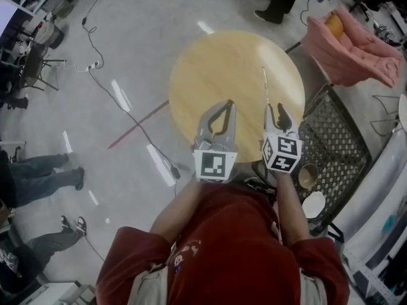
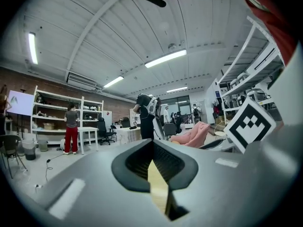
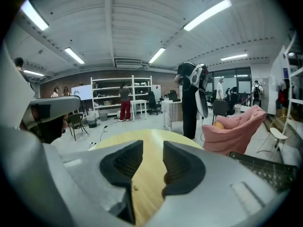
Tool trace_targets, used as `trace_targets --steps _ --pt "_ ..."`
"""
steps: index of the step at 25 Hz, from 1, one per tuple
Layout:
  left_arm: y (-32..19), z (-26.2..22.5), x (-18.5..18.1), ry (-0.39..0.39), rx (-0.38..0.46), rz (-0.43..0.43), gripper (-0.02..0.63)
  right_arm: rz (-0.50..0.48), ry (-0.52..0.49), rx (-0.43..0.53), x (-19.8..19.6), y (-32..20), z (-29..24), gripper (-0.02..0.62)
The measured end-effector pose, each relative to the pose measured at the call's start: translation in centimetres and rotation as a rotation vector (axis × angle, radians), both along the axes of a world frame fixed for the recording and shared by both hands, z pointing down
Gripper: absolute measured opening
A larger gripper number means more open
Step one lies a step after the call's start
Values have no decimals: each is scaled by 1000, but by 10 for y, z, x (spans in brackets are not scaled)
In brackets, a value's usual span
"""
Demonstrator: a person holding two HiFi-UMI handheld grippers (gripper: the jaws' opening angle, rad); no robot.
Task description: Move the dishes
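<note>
A brown bowl (image 1: 308,175) and a white plate (image 1: 313,204) sit in a black mesh rack (image 1: 334,129) to my right, beside a round wooden table (image 1: 235,75). Both grippers hover over the table's near edge, well away from the dishes. My left gripper (image 1: 229,104) (image 2: 152,143) is shut, its fingertips touching with nothing between them. My right gripper (image 1: 276,110) (image 3: 152,150) is open by a narrow gap, and only the tabletop (image 3: 142,138) shows through it. The dishes appear in neither gripper view.
A thin pale stick (image 1: 264,84) lies on the table ahead of the right gripper. A pink padded chair (image 1: 353,46) (image 3: 234,126) stands beyond the rack (image 3: 265,167). A person (image 3: 191,98) stands past the table. Cables (image 1: 137,122) cross the floor on the left, where other people stand.
</note>
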State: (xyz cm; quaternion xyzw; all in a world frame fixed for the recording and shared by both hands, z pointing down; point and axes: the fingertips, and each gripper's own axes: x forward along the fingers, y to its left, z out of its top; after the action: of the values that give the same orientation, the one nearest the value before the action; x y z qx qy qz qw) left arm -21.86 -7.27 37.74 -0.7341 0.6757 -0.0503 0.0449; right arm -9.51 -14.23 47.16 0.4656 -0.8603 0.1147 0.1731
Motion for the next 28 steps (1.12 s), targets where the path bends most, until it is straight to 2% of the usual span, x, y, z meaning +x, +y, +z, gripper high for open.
trace_targets --steps 6,13,20,24,28 --pt "4 5 -16 7 -5 -18 8 6 68 -47 -12 -24 31 118" --pt "3 10 -35 6 -25 -26 8 18 145 -160 -22 -56 78 120" --pt "0 20 -45 7 -49 -31 8 11 263 -271 -20 -77 136 120" --pt "-2 28 -50 12 -65 -39 8 24 306 -287 -14 -87 150 120" --pt "-4 33 -54 17 -78 -43 8 -2 349 -299 -16 -96 162 120"
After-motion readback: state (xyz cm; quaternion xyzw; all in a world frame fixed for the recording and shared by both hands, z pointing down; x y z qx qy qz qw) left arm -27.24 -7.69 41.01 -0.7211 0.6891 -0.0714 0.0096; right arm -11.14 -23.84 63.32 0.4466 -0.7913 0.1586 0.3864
